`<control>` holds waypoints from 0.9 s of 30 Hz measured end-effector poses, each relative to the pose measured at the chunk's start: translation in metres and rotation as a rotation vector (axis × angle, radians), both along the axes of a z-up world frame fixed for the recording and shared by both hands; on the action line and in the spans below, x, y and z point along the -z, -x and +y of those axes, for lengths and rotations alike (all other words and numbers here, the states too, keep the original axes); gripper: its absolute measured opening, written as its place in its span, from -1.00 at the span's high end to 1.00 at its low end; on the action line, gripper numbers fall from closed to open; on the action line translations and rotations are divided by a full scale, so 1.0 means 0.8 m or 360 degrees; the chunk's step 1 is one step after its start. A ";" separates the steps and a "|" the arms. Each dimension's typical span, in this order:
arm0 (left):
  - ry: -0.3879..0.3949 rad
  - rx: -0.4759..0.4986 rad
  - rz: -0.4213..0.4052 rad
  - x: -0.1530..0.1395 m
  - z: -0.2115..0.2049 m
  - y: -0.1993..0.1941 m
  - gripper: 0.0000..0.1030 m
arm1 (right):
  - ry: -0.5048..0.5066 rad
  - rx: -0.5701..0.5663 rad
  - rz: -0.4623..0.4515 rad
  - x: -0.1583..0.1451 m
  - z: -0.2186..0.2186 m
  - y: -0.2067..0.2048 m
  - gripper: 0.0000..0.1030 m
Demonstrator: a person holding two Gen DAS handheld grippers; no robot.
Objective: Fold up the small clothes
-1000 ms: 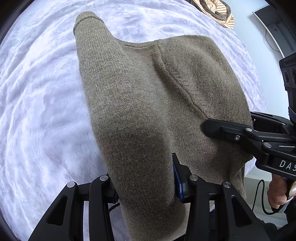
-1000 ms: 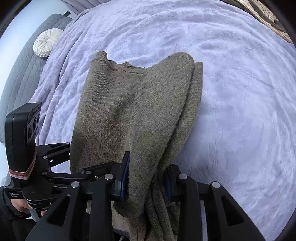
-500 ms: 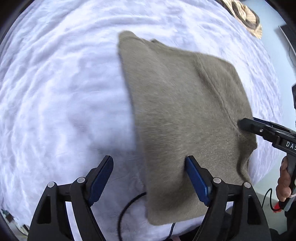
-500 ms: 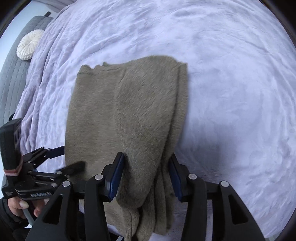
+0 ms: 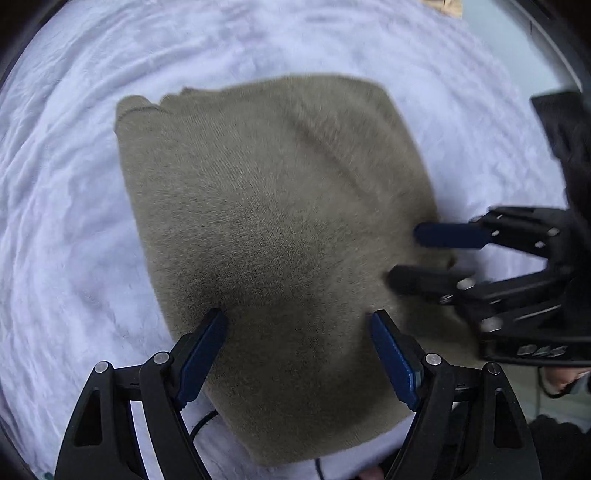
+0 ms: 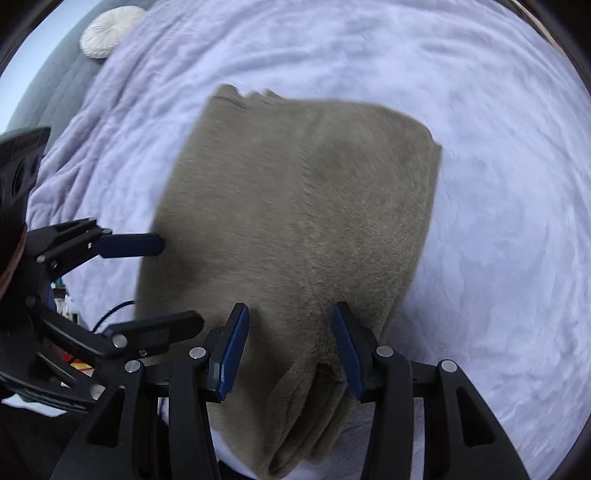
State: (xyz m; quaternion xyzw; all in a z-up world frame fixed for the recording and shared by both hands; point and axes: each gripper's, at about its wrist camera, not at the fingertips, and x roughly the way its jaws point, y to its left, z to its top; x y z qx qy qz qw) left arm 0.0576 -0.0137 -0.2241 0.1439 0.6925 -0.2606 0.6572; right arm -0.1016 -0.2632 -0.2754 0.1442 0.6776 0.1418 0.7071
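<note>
In the left wrist view, a folded olive-brown knit sweater (image 5: 280,236) lies flat on a pale lavender bedspread (image 5: 66,206), filling the middle of the frame. The left gripper (image 5: 297,328) hovers over the sweater's near edge with its blue-padded fingers spread wide, nothing between them but the fabric below. At the right, the right gripper (image 5: 424,254) reaches in sideways over the sweater's right edge, its two fingers apart; the picture is blurred there. In the right wrist view, the same sweater (image 6: 295,229) lies on the bedspread (image 6: 498,221), its layered folded edges showing at the near end. The right gripper (image 6: 290,328) is held open, fingers straddling the near part of the sweater without pinching it. The left gripper (image 6: 162,280) enters from the left, fingers wide, at the sweater's left edge. A round white cushion (image 6: 110,31) sits far back at the upper left.
</note>
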 end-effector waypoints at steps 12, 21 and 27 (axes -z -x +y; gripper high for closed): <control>-0.0139 0.0064 -0.0010 0.005 -0.022 0.013 -0.61 | -0.0012 -0.0053 0.0055 0.015 0.007 -0.013 0.02; -0.0175 0.0141 -0.0345 -0.087 0.012 0.038 -0.61 | 0.0140 -0.0032 -0.0111 -0.075 0.017 0.001 -0.42; -0.0104 0.0115 -0.0548 -0.141 0.025 0.040 -0.61 | 0.0354 0.0043 -0.0191 -0.135 0.044 0.017 -0.43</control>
